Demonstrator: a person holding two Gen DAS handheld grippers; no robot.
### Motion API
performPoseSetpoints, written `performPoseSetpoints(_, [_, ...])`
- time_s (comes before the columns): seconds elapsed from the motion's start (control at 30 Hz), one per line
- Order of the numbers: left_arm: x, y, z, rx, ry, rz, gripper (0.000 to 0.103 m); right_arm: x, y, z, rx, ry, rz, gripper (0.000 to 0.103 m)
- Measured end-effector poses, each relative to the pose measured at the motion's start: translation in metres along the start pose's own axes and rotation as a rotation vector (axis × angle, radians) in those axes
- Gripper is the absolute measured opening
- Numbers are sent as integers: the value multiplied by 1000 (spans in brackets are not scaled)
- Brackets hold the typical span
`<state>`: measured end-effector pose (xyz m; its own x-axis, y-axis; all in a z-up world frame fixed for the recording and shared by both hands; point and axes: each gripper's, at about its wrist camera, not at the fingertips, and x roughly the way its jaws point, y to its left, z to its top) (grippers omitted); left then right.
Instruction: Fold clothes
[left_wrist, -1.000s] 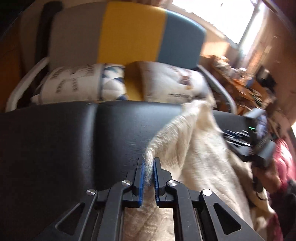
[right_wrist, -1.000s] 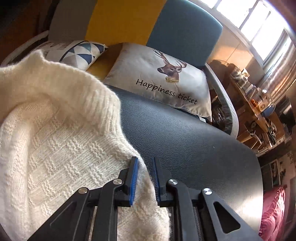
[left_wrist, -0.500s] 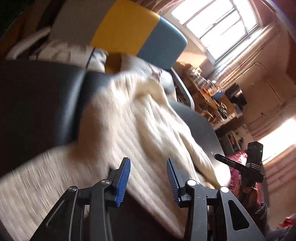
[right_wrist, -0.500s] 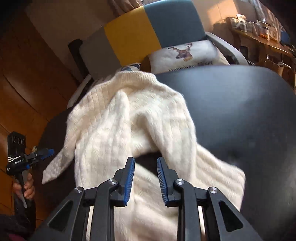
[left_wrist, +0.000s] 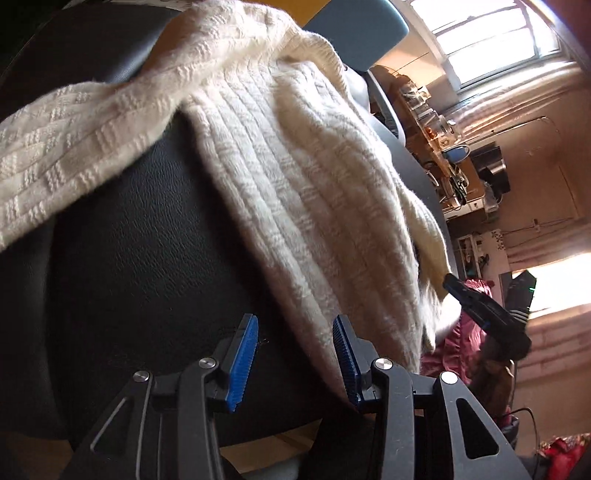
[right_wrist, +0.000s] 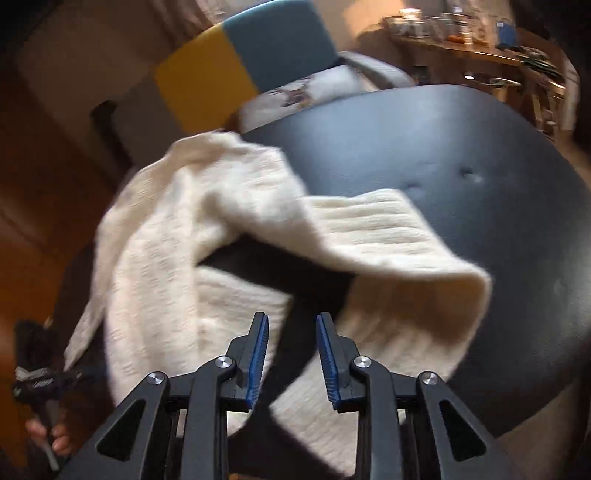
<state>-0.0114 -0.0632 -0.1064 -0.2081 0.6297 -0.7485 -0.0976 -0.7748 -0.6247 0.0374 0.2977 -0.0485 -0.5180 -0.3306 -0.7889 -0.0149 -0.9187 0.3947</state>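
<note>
The cream knit sweater (left_wrist: 303, 177) lies crumpled across the black padded worktop (left_wrist: 129, 258), 1 sleeve (right_wrist: 388, 236) flung toward the right side. The left gripper (left_wrist: 293, 354) and right gripper (right_wrist: 291, 354) both hover with jaws apart, holding nothing. Risk, I judge: the hem sits at the near edge and could slide off if tugged. Bare worktop at the far right corner leaves room to spread.
</note>
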Motion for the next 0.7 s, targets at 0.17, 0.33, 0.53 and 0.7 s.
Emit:
performPoseSetpoints(0.17, [12, -8, -1, 1, 8, 16, 47, 20, 31, -8, -166, 51, -34, 28])
performPoseSetpoints(0.33, [22, -11, -1, -35, -3, -2, 50, 52, 47, 7, -294, 88, -103, 30])
performPoseSetpoints(0.53, [32, -14, 2, -14, -32, 85, 7, 85, 55, 9, -360, 194, -180, 30])
performPoseSetpoints(0.7, [-4, 6, 5, -20, -130, 157, 7, 65, 60, -23, -331, 279, -155, 31])
